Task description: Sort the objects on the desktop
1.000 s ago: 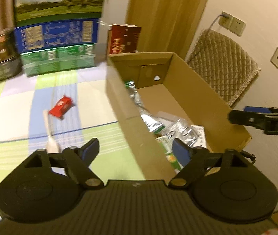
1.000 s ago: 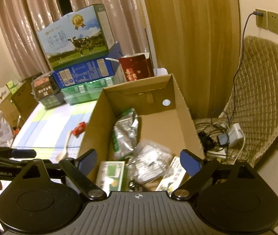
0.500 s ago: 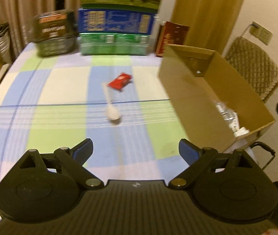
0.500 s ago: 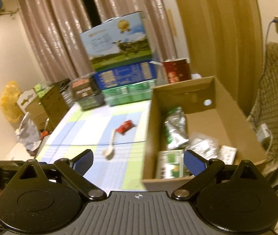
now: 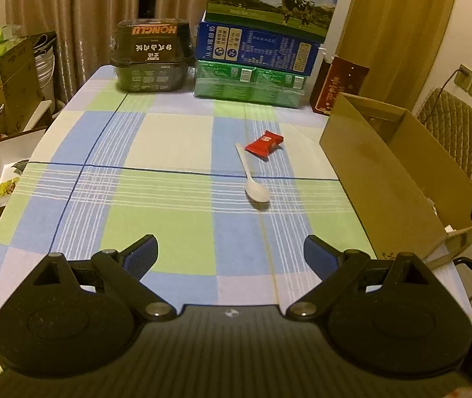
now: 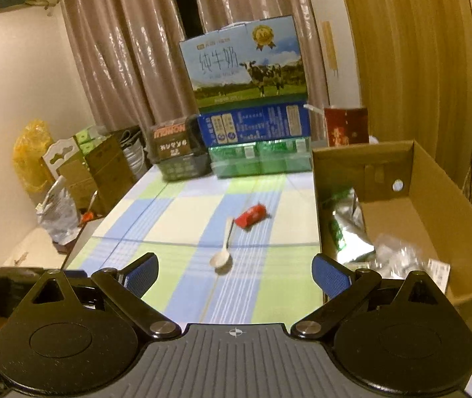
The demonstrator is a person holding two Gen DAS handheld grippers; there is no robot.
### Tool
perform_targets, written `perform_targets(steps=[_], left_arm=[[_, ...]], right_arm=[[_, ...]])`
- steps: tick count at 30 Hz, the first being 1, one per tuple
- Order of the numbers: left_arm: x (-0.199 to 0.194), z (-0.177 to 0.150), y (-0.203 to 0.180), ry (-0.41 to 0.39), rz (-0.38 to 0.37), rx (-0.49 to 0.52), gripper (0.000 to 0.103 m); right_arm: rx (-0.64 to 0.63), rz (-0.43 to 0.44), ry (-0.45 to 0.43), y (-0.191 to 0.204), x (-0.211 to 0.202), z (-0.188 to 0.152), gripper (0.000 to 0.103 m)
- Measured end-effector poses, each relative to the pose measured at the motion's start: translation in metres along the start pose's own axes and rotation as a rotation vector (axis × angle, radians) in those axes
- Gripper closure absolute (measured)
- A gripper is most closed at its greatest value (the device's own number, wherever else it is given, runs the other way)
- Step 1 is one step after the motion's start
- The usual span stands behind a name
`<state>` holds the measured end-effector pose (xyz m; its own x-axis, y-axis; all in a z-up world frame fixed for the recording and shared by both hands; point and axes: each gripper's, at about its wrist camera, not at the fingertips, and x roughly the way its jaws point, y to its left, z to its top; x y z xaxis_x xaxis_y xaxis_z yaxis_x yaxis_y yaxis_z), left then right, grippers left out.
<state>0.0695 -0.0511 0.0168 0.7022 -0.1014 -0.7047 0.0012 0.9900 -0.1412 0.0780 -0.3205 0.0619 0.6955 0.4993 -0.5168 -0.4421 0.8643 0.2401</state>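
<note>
1. Left gripper (image 5: 231,253): fingers spread wide, nothing between them. It hangs above the checked tablecloth (image 5: 169,212) at the bottom of the left wrist frame.
2. Right gripper (image 6: 235,273): also spread wide and empty, bottom of the right wrist frame.
3. Two items left loose on the cloth. The white plastic spoon (image 5: 252,179) sits just right of centre in the left view, bowl toward you, handle pointing away. The red snack packet (image 5: 264,143) lies just above it, at the handle tip; I can't tell if they touch.
4. Cardboard box (image 5: 382,179) runs along the right edge of the frame. The right wrist view shows foil and clear bags (image 6: 349,229) already inside, so it's likely the drop target.
5. Spoon, my read: very light, stiff, smooth, lying flat. It will probably skate if you nudge it. Take the handle at mid-length, pads across the narrow width. Avoid the bowl, which is curved and will likely squirt out.
6. Packet, my read: light, soft, crinkly film, contents may crush. Pinch across the short side at the middle with light squeeze. The crimped ends are thin and likely to slip.
7. Both items sit close together, so come in from the far side of whichever you take to avoid shoving the other.
8. The milk cartons (image 5: 259,46) stacked at the top of the frame are well clear.
</note>
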Motion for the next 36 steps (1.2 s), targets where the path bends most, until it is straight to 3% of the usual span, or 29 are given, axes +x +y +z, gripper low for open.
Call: perform_targets(steps=[6,10,13,24,30,34,36], left_arm=[[0.028,0.006,-0.002,-0.002,-0.023,0.009,0.011],[0.051,0.011,-0.006,0.0,-0.033,0.024,0.011],[0.069,0.016,-0.009,-0.001,-0.042,0.037,0.013],[0.147,0.026,-0.026,0.03,-0.095,0.103,0.045],[0.179,0.032,-0.03,0.052,-0.1,0.096,0.055],[0.193,0.034,-0.034,0.051,-0.097,0.102,0.057],[0.2,0.035,-0.035,0.053,-0.087,0.104,0.063]], right_arm=[[-0.036,-0.034,0.007,-0.002,0.031,0.008,0.008],[-0.062,-0.075,0.004,-0.003,0.057,0.01,0.026],[-0.074,-0.097,-0.007,-0.006,0.075,0.013,0.032],[-0.108,-0.104,-0.008,-0.022,0.129,0.021,0.039],[-0.123,-0.109,-0.012,-0.027,0.145,0.022,0.039],[-0.125,-0.108,-0.004,-0.029,0.154,0.019,0.039],[-0.131,-0.109,-0.001,-0.028,0.156,0.017,0.039]])
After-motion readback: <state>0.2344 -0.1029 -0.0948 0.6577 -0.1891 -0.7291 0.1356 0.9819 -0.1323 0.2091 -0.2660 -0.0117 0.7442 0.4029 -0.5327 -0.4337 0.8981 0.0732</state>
